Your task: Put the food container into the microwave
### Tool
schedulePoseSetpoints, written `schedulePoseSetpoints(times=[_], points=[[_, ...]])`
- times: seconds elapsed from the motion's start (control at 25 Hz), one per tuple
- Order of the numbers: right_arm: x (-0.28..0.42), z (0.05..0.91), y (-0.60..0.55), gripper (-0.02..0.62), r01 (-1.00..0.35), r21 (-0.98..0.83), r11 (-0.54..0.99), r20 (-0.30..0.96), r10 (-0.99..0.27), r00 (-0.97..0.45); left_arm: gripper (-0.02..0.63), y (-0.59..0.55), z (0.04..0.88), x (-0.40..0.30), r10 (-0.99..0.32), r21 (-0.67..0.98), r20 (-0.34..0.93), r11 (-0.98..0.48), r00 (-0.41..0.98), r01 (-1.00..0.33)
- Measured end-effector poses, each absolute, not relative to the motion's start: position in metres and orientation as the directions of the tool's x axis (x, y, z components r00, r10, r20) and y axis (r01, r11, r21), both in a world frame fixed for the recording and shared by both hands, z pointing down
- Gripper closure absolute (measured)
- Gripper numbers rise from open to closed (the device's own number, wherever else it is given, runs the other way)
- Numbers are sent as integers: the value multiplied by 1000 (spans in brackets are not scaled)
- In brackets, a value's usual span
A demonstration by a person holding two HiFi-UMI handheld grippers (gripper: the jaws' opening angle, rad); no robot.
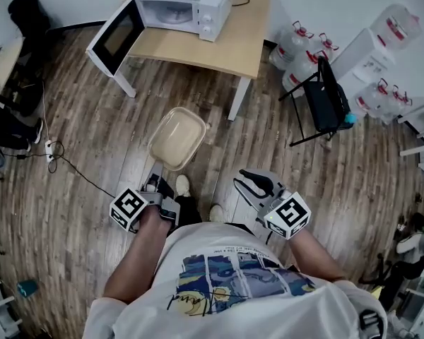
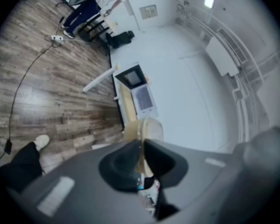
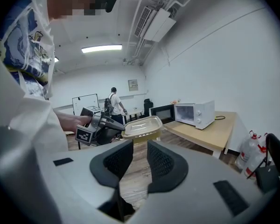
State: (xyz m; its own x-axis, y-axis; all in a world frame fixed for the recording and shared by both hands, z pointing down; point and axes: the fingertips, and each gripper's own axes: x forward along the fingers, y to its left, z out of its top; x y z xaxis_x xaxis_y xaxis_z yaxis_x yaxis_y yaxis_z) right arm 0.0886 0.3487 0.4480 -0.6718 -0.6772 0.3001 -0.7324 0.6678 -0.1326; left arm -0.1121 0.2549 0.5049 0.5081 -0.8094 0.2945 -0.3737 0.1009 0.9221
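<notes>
The food container, a translucent beige tub, hangs level above the wooden floor. My left gripper is shut on its near rim. In the left gripper view the container shows edge-on between the closed jaws. The white microwave stands on a wooden table ahead, its door swung wide open. My right gripper is held low at the right, open by a narrow gap and empty. The right gripper view shows the container, the left gripper and the microwave beyond.
Several water jugs and a black folding stand are right of the table. A power strip with cable lies on the floor at left. A person stands far back in the room.
</notes>
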Motion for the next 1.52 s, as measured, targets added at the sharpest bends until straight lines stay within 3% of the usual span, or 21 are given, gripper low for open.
schedulePoseSetpoints(times=[0.84,1.52], points=[[87,433,105,555,-840,-105,533,333,-777,-535,566,-47,509,-109,-777,939,233,22,585,-344],[121,444,-47,557,-788,-120,604,352,-716,-603,566,-230,536,-93,-848,925,279,109,452,-365]])
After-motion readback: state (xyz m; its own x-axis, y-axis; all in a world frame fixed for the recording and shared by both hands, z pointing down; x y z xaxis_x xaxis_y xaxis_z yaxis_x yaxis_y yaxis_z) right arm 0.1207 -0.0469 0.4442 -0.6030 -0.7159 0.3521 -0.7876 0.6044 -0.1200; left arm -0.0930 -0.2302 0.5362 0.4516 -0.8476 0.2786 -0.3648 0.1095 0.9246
